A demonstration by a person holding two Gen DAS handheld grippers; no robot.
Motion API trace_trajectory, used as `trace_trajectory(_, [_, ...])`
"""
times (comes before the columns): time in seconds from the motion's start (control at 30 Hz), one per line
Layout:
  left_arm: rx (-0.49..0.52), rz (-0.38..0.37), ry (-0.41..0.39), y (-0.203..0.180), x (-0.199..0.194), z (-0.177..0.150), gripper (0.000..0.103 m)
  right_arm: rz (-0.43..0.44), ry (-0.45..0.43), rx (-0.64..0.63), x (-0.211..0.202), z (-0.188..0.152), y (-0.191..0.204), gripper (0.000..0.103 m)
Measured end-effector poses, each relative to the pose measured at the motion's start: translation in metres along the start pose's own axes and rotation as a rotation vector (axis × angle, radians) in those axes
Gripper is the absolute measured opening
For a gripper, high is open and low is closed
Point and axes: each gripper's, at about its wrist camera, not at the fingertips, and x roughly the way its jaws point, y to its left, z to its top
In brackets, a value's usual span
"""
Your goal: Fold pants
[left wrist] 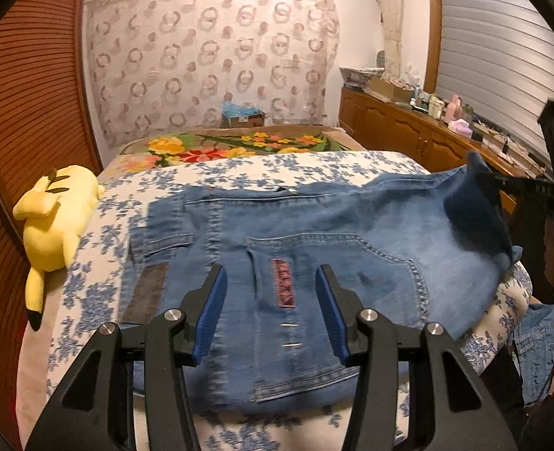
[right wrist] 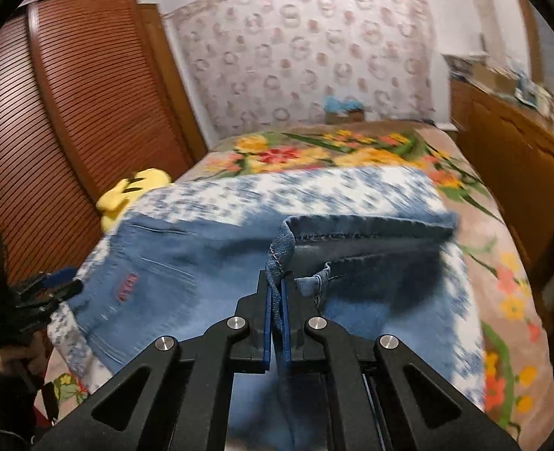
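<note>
While right tongs (right wrist: 275,293) pinch jeans (left wrist: 314,225) hem, left tongs (left wrist: 271,282) hover spread above denim.

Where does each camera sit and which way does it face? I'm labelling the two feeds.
Left wrist: on the left gripper, open over the jeans, facing the curtained wall; right gripper at the right edge.
Right wrist: on the right gripper, shut on a jeans edge.
Shared: jeans, yellow plush, bed.

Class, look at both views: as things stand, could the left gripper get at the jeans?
Probably yes: the left gripper hovers open right over the jeans, nothing between them; the right gripper pinches a lifted edge off to the side.
</note>
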Motion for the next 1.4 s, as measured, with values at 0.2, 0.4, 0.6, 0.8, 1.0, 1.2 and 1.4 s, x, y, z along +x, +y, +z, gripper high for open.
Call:
trace_trajectory(0.2, [-0.039, 0.041, -0.025, 0.026, -0.015, -0.002, 0.050, 0.135, 0.002, -0.124, 0.022, 0.022, 0.060, 0.004])
trace_trajectory(0.4, [-0.073, 0.068, -0.025, 0.046, -0.022, -0.010, 0.050, 0.239, 0.083, -0.179, 0.057, 0.010, 0.088, 0.005])
trace_trajectory(0.6, [-0.084, 0.063, -0.013, 0.050, -0.017, -0.014, 0.050, 0.184, 0.134, -0.172, 0.081, 0.007, 0.071, 0.020])
trace_trajectory(0.8, [-0.075, 0.031, -0.003, 0.038, -0.008, -0.012, 0.050, 0.130, 0.075, -0.172, 0.067, 0.014, 0.049, 0.033])
trace_trajectory(1.0, [-0.045, -0.018, 0.014, 0.016, 0.004, -0.007, 0.050, 0.023, 0.064, -0.164, 0.061, 0.005, 0.031, 0.034])
trace_trajectory(1.2, [-0.020, -0.078, 0.047, -0.009, 0.026, -0.001, 0.050, -0.035, 0.119, -0.130, 0.077, -0.008, 0.019, 0.035])
trace_trajectory(1.4, [0.024, -0.115, 0.087, -0.032, 0.044, 0.002, 0.050, -0.049, 0.190, -0.081, 0.096, -0.021, 0.010, 0.039])
